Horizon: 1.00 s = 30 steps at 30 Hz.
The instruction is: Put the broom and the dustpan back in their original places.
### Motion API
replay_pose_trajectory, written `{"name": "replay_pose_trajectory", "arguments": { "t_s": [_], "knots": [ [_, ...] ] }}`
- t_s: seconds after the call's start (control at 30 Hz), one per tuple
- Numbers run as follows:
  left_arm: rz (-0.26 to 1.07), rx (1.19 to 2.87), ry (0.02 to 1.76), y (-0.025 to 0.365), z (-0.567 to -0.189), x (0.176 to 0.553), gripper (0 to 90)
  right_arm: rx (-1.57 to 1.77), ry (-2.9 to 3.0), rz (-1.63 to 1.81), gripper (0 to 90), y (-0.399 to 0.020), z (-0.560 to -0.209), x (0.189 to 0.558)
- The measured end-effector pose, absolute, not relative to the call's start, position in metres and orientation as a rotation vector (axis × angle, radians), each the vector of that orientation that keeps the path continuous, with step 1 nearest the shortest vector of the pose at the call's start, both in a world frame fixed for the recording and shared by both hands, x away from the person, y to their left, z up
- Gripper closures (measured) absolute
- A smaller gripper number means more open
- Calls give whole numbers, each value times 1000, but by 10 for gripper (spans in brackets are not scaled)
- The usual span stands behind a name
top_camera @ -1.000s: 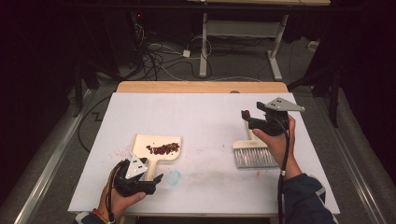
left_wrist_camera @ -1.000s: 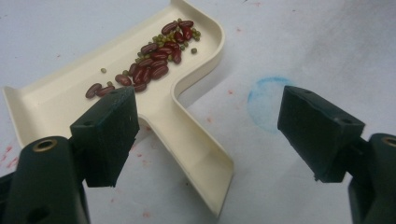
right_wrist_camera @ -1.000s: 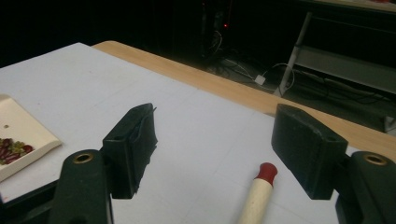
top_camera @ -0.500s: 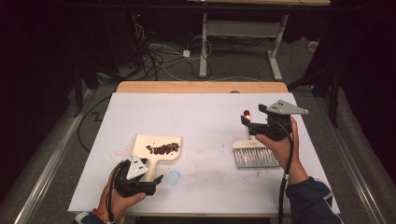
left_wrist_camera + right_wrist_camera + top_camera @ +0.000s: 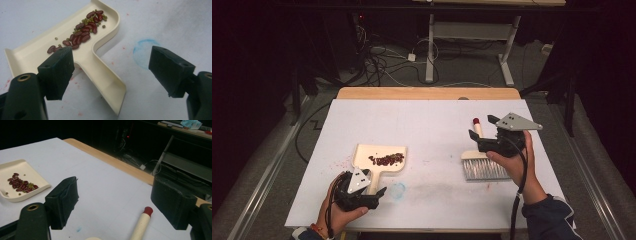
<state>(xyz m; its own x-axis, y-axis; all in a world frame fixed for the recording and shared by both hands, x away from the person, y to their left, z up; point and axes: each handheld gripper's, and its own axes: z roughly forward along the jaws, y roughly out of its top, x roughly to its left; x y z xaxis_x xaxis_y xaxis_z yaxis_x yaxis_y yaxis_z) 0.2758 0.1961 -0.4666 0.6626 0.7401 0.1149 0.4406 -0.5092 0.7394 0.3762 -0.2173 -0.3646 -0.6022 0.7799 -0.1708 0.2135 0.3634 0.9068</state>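
Note:
A cream dustpan (image 5: 379,155) holding red and green beans (image 5: 387,159) lies on the white table sheet at the left. My left gripper (image 5: 371,186) sits at the pan's handle (image 5: 105,80); its jaws are open, the handle lies between them nearer the left pad, and neither pad presses it. A hand brush (image 5: 484,167) with a red-tipped handle (image 5: 476,125) lies at the right. My right gripper (image 5: 482,128) hovers over that handle (image 5: 141,223). Its jaws have just been opening and stand wide, clear of the handle.
A blue ring mark (image 5: 398,190) is drawn on the sheet right of the dustpan handle. The table's wooden far edge (image 5: 427,93) borders dark floor with cables and desk legs. Faint red specks lie left of the pan.
The right gripper has opened and drawn slightly back from the brush, uncovering the red-tipped handle. The left hand and dustpan have kept still.

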Motion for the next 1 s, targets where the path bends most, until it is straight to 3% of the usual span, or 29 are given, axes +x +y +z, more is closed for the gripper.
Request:
{"name": "replay_pose_trajectory", "arguments": {
  "t_s": [1.0],
  "knots": [
    [676,2114,828,199,-460,270,202,769,2052,1198,226,-231,-373,343]
  ]
}}
